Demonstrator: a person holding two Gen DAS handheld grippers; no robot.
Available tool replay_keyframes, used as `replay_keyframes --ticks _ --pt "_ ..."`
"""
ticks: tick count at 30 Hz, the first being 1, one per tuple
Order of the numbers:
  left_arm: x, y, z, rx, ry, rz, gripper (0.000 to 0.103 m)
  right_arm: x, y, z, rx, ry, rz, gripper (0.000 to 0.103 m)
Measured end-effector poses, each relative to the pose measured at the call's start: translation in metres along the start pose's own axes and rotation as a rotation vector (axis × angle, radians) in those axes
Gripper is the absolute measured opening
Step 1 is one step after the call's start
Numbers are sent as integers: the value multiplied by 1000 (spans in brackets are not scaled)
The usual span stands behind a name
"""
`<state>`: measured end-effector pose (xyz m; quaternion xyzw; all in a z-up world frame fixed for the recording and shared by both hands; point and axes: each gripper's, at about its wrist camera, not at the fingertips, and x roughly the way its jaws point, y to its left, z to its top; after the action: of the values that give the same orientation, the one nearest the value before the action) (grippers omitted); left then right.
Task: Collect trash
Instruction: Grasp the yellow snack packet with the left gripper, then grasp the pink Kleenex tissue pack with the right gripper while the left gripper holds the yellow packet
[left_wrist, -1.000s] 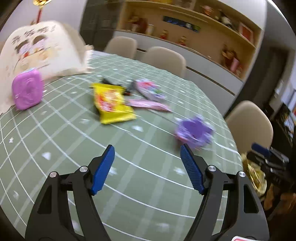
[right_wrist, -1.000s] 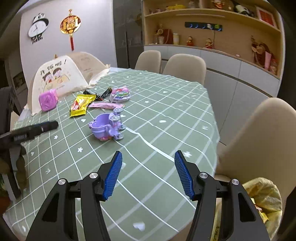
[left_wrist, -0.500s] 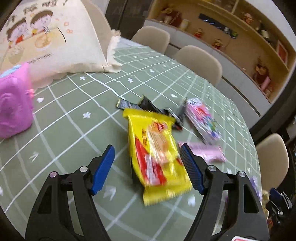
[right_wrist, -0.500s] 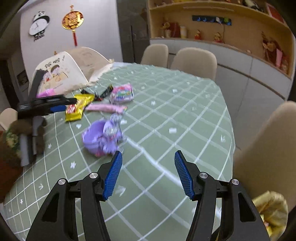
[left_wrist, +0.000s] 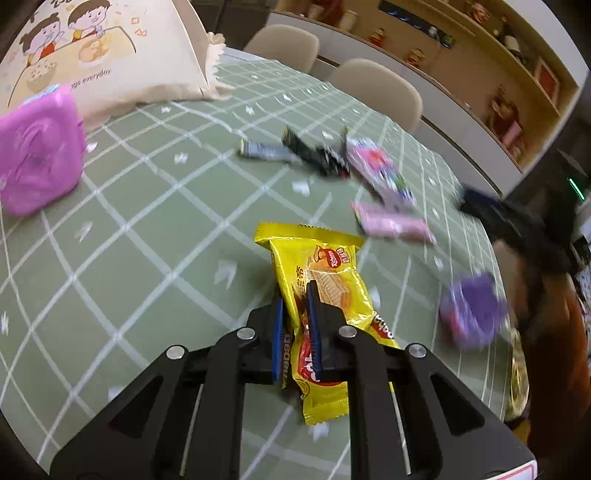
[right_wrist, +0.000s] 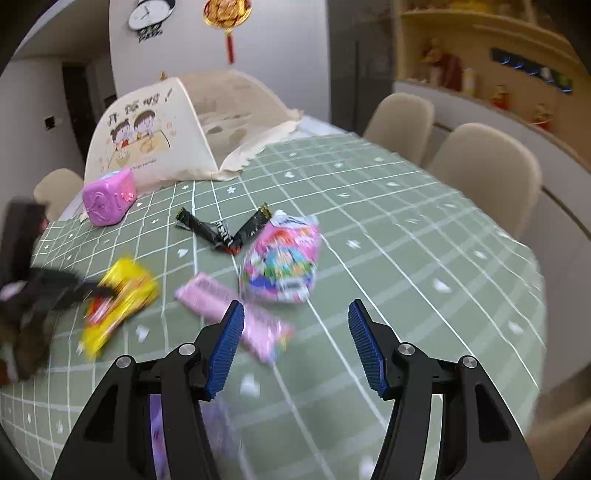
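Observation:
My left gripper (left_wrist: 295, 295) is shut on a yellow wafer wrapper (left_wrist: 325, 280) that rests on the green checked tablecloth (left_wrist: 147, 258). The same wrapper shows blurred in the right wrist view (right_wrist: 118, 299), with the left gripper (right_wrist: 79, 286) on it. My right gripper (right_wrist: 295, 314) is open and empty, above a pink wrapper (right_wrist: 229, 310) and near a colourful pink packet (right_wrist: 282, 258). Black wrappers (right_wrist: 221, 230) lie beyond. These also show in the left wrist view: pink wrapper (left_wrist: 391, 225), packet (left_wrist: 376, 168), black wrappers (left_wrist: 314, 153).
A pink cube box (left_wrist: 35, 147) and a cream food cover (left_wrist: 92, 51) stand at the far left. A purple toy (left_wrist: 472, 310) sits near the table's right edge. Beige chairs (right_wrist: 484, 173) ring the table. A yellow bag (left_wrist: 517, 384) hangs beside the table.
My left gripper moved in over the yellow wrapper and shut on it. My right gripper moved forward, past the purple toy, towards the pink wrappers and stayed open.

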<state>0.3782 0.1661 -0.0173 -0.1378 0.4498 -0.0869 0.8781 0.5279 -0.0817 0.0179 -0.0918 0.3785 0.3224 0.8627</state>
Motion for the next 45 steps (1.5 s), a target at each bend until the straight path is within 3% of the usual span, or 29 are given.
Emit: replay_keyframes --ticks 4,7,9,12,17,18,19,20,24,32,34,36,37,45 --pt "-9 4 -11 9 -5 -34 14 44 0 20 1 59 40 56" --pt "-11 2 -10 30 -19 -44 27 68 4 33 -31 83 19 56" --pt "-11 1 -10 50 -24 -40 38 78 7 38 -44 98 23 56" --pt "-10 1 -10 48 -19 -73 48 92 12 40 -86 141 6 56" --pt "-11 0 -9 41 -23 -97 54 94 15 39 -101 119 11 56" --pt "-11 -1 -9 42 -23 -96 56 93 14 39 -92 122 6 50" --pt "-11 -1 -9 42 -24 -95 57 92 14 39 -94 122 -7 40" --pt "-11 -1 -9 41 -25 -90 58 90 14 40 -89 130 -5 16" --pt "-11 -3 -7 32 -30 -47 58 65 6 37 -41 101 -13 9" --pt "-8 -18 -9 -41 -38 89 58 -34 -10 3 38 -1 -122 8" --pt "-8 -23 -10 -63 -38 125 53 -55 -9 -9 40 -13 -124 8" --pt "-7 -28 -12 -67 -29 141 18 -77 -4 -24 25 -39 -137 8" --pt "-8 -31 -14 -73 -35 164 13 -88 -2 -34 19 -49 -144 8" --pt "-54 -81 -43 -78 -140 190 6 -148 8 -104 35 -67 -98 8"
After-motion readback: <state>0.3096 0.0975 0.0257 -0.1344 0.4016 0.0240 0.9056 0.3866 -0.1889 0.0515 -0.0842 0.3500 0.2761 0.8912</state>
